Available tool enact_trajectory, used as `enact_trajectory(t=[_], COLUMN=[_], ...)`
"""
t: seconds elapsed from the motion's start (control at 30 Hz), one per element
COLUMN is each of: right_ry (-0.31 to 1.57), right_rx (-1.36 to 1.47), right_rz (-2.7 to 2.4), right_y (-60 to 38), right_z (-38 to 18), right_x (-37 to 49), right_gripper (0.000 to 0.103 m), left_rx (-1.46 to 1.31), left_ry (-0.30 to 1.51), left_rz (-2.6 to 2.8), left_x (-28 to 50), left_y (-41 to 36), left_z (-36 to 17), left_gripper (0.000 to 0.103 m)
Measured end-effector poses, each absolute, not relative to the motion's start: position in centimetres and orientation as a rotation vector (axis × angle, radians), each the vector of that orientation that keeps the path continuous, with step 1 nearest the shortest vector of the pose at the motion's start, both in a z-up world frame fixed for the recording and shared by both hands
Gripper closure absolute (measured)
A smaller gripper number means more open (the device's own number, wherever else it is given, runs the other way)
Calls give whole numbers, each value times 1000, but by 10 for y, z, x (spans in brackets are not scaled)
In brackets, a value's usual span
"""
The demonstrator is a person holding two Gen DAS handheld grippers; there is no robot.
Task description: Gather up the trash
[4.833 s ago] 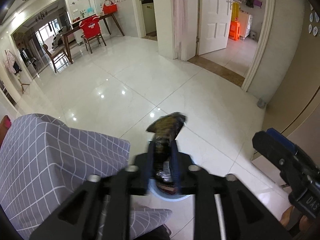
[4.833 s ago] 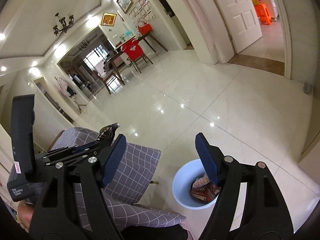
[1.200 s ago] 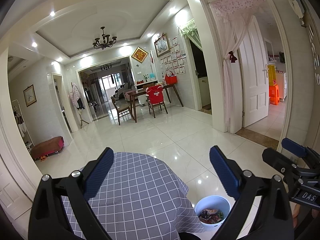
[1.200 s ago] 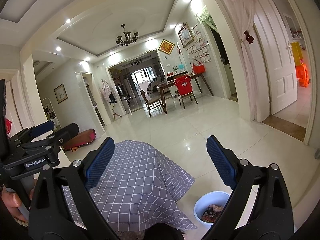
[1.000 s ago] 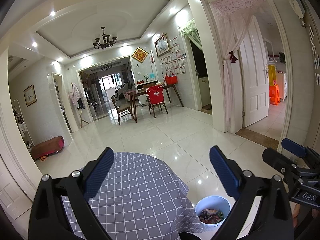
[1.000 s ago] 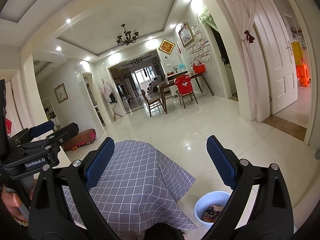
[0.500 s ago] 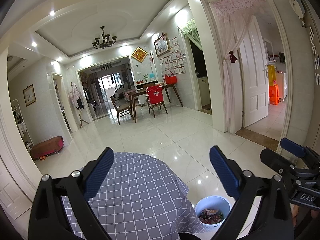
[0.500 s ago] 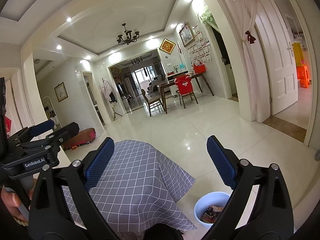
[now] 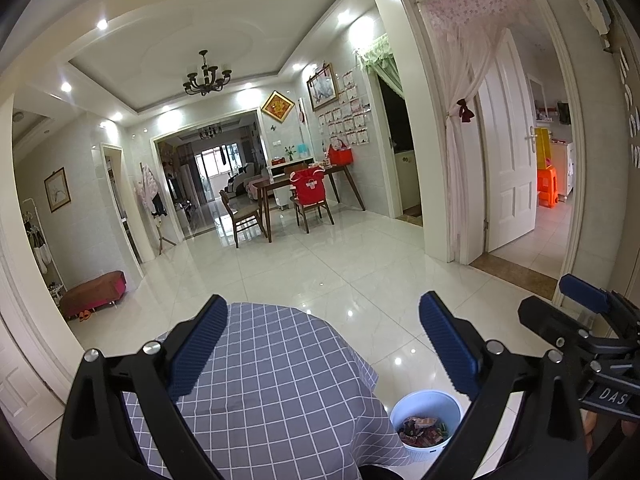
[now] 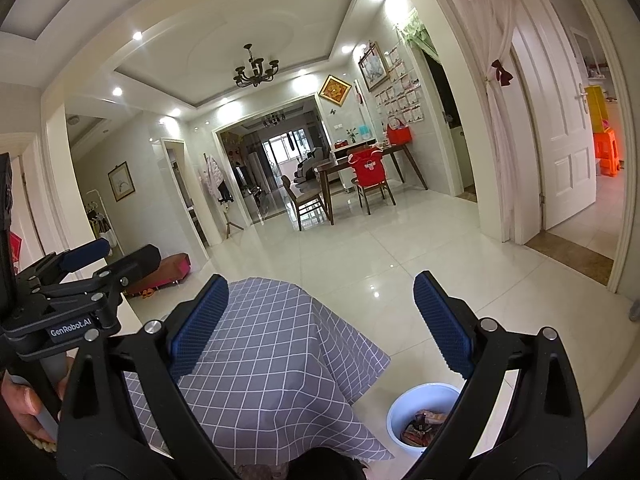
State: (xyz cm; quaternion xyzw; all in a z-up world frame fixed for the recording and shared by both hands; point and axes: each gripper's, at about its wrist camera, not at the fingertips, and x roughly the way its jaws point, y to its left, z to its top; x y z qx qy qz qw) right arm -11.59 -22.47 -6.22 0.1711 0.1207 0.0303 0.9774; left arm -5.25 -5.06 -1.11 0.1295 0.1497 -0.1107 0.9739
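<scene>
I hold my left tongs [image 9: 322, 336] level, jaws spread wide with nothing between the blue pads [image 9: 198, 346]. My right tongs [image 10: 320, 320] stand the same way, wide apart and gripping nothing.

Below and ahead of both pairs lies the table under its grey checked cloth [image 9: 276, 384], which hangs down in folds toward the floor. The part of the cloth I can see between the jaws is bare.

The white bin [image 9: 426, 400] stands on the glossy tiled floor [image 9: 360, 264], low and just inside my left tongs' right finger, close beside the hanging edge of the cloth. The trash [image 9: 424, 430], a heap of crumpled wrappers in reds and browns, lies in its bottom. From my right tongs the same bin [image 10: 400, 408] sits below the right finger, partly hidden behind it, with wrappers [image 10: 422, 426] showing inside.

Far ahead of both tongs stand a dark wooden dining table [image 9: 312, 184] and chairs, one draped in red [image 9: 308, 188].
</scene>
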Motion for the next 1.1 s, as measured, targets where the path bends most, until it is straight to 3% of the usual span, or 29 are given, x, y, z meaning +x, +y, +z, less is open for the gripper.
enact_trajectory(t=[1.1], right_ry=[311], right_rx=[349], right_rz=[80], right_y=[-229], right_z=[-67], right_x=[-97], right_gripper=[11], left_rx=[247], left_ry=[356], left_rz=[-218], left_x=[-14], left_y=[-28], left_z=[-32], left_gripper=[8])
